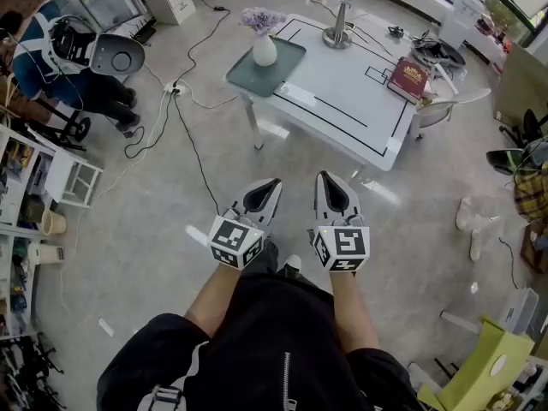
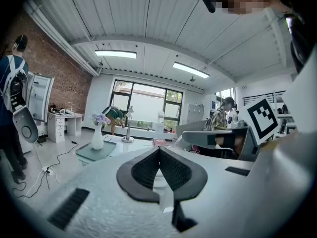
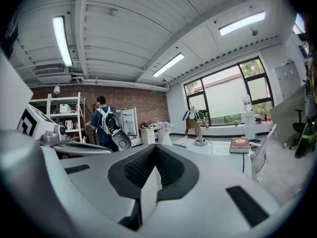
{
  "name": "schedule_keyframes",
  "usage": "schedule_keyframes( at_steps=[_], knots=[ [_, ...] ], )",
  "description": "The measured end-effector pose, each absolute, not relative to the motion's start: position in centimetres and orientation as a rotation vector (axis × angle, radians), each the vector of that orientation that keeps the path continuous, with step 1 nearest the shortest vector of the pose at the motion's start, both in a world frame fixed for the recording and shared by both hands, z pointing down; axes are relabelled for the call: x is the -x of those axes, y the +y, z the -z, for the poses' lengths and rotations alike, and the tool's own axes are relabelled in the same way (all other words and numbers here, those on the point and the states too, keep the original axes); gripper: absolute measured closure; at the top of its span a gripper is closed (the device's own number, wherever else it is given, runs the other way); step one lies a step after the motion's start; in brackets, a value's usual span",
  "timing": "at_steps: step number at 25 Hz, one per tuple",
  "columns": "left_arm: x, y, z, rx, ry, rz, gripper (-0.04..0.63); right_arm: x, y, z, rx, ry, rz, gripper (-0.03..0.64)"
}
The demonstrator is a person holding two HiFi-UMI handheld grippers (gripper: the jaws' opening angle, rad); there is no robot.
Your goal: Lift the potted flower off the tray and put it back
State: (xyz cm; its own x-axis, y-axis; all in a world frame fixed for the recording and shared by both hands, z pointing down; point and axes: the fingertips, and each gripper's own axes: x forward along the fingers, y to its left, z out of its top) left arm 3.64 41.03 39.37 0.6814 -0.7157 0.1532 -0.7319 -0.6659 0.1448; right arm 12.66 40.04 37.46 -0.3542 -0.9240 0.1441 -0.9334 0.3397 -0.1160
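**Flower sitting on its tray, both grippers standing off**

The potted flower [image 1: 264,34] is standing upright on the green tray [image 1: 288,62] at the near corner of the table [image 1: 360,88]. The person is standing well apart from it, holding the left hand-held gripper [image 1: 269,185] and the right hand-held gripper [image 1: 326,179] out front, each with jaws pressed together on nothing. I cannot tell whether the lift is finished or not yet begun.

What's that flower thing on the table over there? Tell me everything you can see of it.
The potted flower is a white, round-bellied vase with a narrow neck, ceramic by the look of it, holding a small bunch of pale purple blossoms. It stands upright on a grey-green tray, which sits at one corner of the white table. Only the tray touches it.
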Motion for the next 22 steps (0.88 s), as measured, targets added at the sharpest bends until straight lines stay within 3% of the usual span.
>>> schedule_keyframes(
  at_steps=[10, 22],
  knots=[
    [-2.9, 31.7, -41.2, -2.65, -1.216, -0.101, 0.591, -12.5, 32.4, -38.6, -1.682, -2.536, -0.264, 0.609],
    [2.7, 8.3, -45.1, -2.615, -1.277, -0.158, 0.591, -6.8, 9.9, -41.3, -1.561, -2.507, -0.285, 0.609]
  ],
)
